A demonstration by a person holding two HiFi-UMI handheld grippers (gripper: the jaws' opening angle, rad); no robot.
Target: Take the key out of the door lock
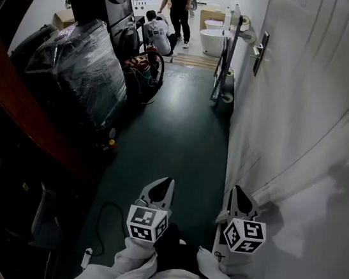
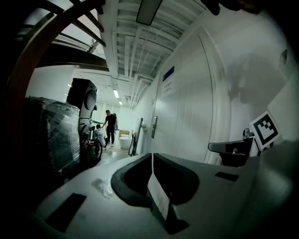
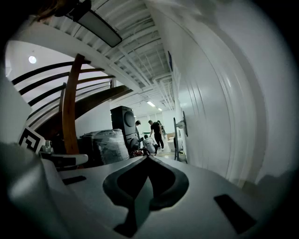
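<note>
A white door [image 1: 310, 90] runs along the right side of the corridor. Its metal lever handle [image 1: 259, 51] is far ahead of me and also shows in the left gripper view as the handle [image 2: 153, 127] and in the right gripper view as the handle [image 3: 184, 123]. It is too small to tell whether a key sits below it. My left gripper [image 1: 166, 183] and right gripper [image 1: 238, 190] hang side by side low in the head view, over the floor and next to the wall. The left gripper [image 2: 152, 156] is shut on nothing, and so is the right gripper [image 3: 147, 158].
A plastic-wrapped stack [image 1: 81, 71] and a dark wooden stair rail [image 1: 24, 108] line the left side. A panel [image 1: 224, 59] leans on the right wall near the handle. Several people [image 1: 177, 7] and white fixtures [image 1: 211, 41] are at the far end. A cable [image 1: 108, 223] lies on the green floor.
</note>
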